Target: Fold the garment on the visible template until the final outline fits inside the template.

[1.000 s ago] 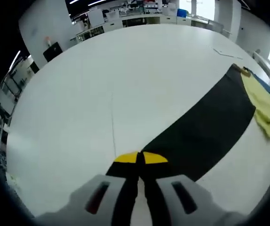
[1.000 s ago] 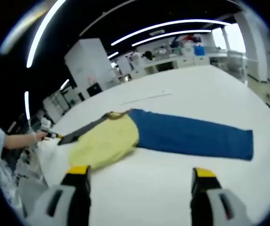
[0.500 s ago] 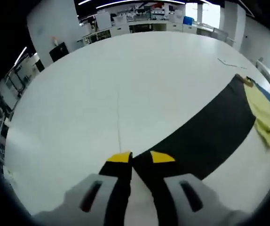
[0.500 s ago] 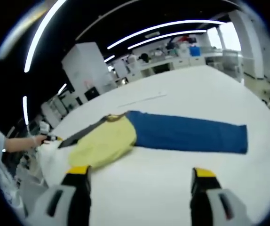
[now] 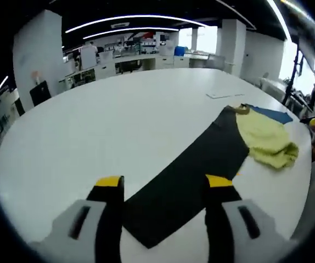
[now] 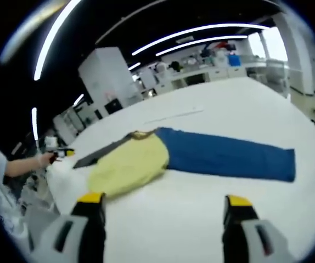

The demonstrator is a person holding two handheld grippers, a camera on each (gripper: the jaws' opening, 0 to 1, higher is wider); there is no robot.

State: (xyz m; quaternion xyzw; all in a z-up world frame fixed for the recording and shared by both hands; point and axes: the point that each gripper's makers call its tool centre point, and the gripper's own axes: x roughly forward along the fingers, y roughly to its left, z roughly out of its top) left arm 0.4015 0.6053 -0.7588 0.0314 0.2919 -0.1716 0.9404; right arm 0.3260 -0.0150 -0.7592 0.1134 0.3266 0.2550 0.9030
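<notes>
The left claw has just let go: a second ago its yellow tips were pinched together on the end of the black sleeve, half a second ago they were parting, and now the jaws stand wide apart with that sleeve end lying flat on the table between and just ahead of them. The view has also lifted, so the hand looks to be backing off. Beyond the tips the garment runs away up and to the right: black sleeve, then the yellow body, bunched and rumpled, with a sliver of the blue sleeve past it. The right claw is spread open and holds nothing; it hovers short of the cloth, the yellow body ahead of its left jaw and the blue sleeve stretched out flat ahead to the right. I can't make out any template outline. My read: both sleeves are laid out straight, folding proper hasn't started, and the crumpled middle likely needs smoothing first.
</notes>
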